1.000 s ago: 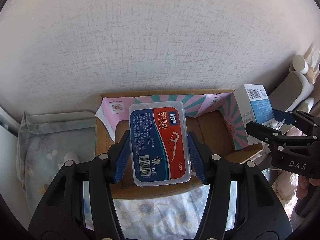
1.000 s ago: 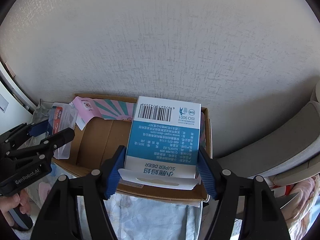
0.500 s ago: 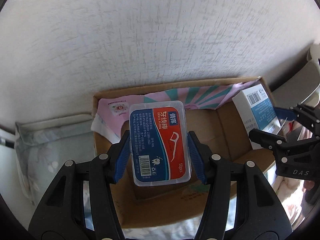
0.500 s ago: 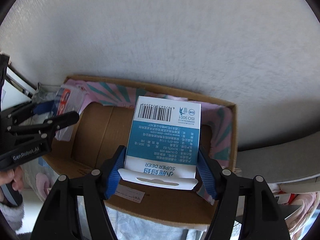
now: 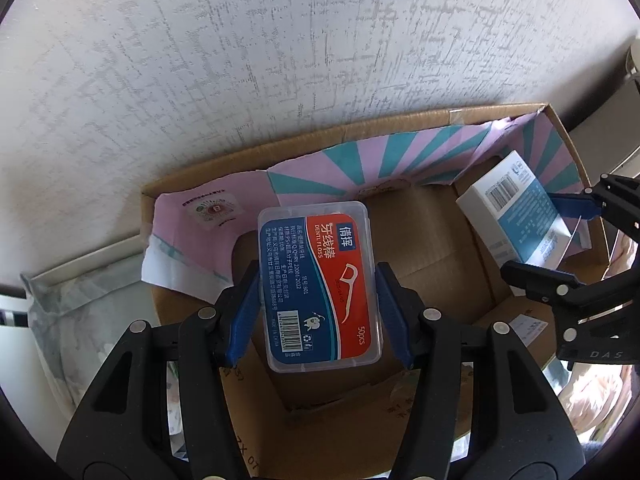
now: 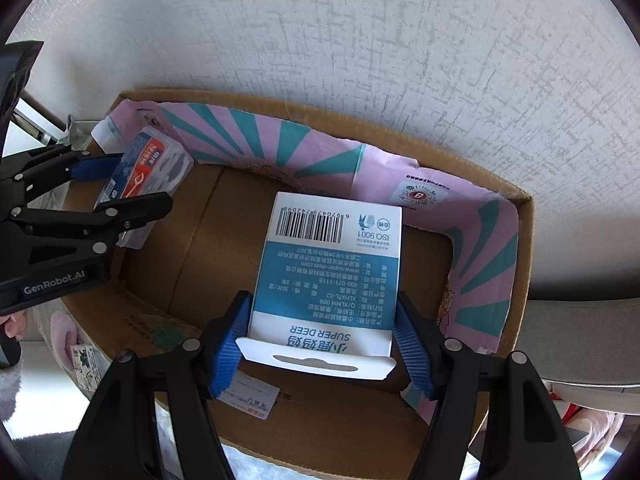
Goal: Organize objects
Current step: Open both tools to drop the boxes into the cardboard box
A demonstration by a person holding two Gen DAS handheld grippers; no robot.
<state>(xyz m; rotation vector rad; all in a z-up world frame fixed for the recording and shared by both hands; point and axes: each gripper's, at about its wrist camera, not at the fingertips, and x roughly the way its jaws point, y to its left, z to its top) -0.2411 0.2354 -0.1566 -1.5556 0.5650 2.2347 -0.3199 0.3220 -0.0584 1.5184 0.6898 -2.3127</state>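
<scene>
My left gripper (image 5: 318,308) is shut on a clear dental floss box (image 5: 318,284) with a red and blue label, held over the left part of an open cardboard box (image 5: 420,264). My right gripper (image 6: 322,332) is shut on a white and blue Super Deer carton (image 6: 328,276), held over the right part of the same cardboard box (image 6: 208,264). The right gripper (image 5: 560,248) with its carton (image 5: 516,216) shows at the right of the left wrist view. In the right wrist view the left gripper (image 6: 120,184) and the floss box (image 6: 148,164) appear at the left.
The cardboard box has pink and teal striped inner flaps (image 6: 304,148) and stands against a white textured wall (image 5: 280,40). Floral fabric (image 5: 80,320) lies to its left. A white label (image 6: 252,394) sticks on the near wall of the box. A pink sleeve (image 6: 64,332) shows lower left.
Both grippers have come down and forward over the cardboard box with their items still gripped. The box now fills more of both views and its floor shows beneath the items.
</scene>
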